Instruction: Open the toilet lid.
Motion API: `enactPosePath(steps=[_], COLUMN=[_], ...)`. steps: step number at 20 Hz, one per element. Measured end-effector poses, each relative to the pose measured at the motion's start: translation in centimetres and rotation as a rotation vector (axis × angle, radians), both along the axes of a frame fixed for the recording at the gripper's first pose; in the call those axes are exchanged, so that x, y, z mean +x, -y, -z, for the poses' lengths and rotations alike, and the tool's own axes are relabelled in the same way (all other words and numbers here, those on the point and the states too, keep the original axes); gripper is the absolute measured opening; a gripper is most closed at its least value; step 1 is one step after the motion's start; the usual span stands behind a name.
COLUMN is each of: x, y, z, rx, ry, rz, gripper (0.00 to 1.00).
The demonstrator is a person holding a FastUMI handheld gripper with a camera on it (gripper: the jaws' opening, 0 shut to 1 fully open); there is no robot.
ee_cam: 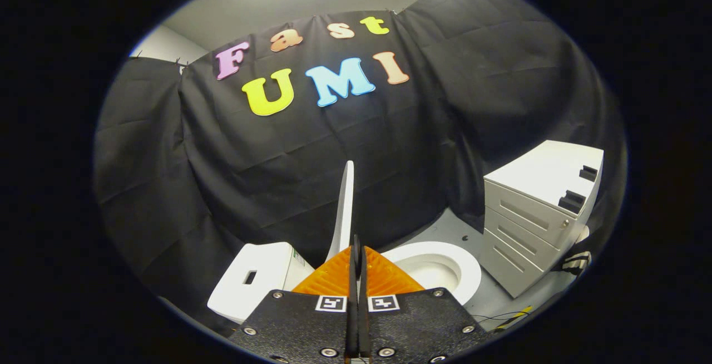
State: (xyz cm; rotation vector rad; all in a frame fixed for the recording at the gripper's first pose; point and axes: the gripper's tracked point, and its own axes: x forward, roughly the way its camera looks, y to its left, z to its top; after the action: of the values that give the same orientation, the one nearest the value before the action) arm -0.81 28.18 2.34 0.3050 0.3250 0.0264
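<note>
You are holding the gripper point(356, 252) with its two fingers pressed together on the toilet lid point(346, 208), which is standing nearly upright and edge-on, rising from between the fingertips toward the booth's cloth wall. The grip looks to be sitting on the lid's lower part, though the exact contact is hidden behind the fingers. Just to the right of the fingers the toilet seat point(467, 266) and open bowl are showing; to the left the white cistern point(253, 280) is sitting close beside the lid. Further right a white drawer cabinet point(542, 214) is standing on the grey floor, well clear of your work.

The lid seems almost fully raised, so you are finishing rather than lifting. Keep guiding it slowly toward the cistern until it is leaning past vertical and resting by itself. Be pressing only lightly, since the thin edge could slip sideways out of the pinch. Part the fingers only once the lid is settled, or it may drop back onto the seat.
</note>
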Motion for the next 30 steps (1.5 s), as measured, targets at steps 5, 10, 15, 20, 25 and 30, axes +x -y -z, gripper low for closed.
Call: enactPosePath(steps=[5, 10, 15, 20, 25, 30], x=[0.0, 0.1, -0.5, -1.1, -1.7, -2.4], y=[-2.0, -4.6, -8.3, -12.1, -15.6, -19.3], z=[-0.9, -2.1, -3.2, -3.7, -4.1, -3.9], rx=[-0.03, -0.048, -0.102, -0.09, -0.112, -0.156], ry=[0.014, 0.023, 0.05, 0.038, 0.062, 0.049], rz=[-0.034, -0.071, -0.135, -0.193, -0.271, -0.32], gripper=[0.0, 0.0, 0.0, 0.0, 0.0, 0.0])
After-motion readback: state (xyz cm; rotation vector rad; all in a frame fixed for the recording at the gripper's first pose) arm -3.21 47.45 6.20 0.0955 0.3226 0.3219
